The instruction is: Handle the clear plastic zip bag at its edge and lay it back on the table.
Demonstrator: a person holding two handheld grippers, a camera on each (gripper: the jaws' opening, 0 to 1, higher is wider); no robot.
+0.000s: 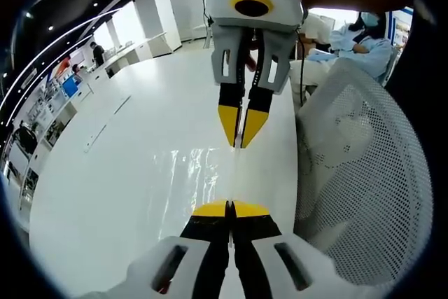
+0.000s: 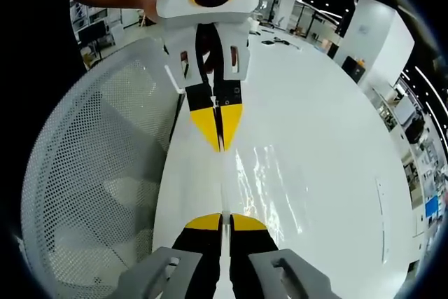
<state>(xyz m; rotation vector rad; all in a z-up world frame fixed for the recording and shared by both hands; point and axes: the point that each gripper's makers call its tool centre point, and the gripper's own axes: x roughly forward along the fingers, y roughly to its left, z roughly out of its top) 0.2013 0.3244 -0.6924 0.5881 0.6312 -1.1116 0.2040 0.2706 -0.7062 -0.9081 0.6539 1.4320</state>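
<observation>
Above the white bench, the clear plastic zip bag is stretched between the two grippers, held by one edge. The left gripper is clenched on the near end of that edge, and the right gripper faces it, jaws pinched together on the far end. From the right gripper view the same holds: the right gripper grasps the bag and the left gripper closes on it opposite. The sheet hangs from the pinched edge toward the bench (whether its lower part touches the surface cannot be told). A white mesh chair stands just beside the bench. The edge-handling appears done; lowering, laying flat and releasing remain.
</observation>
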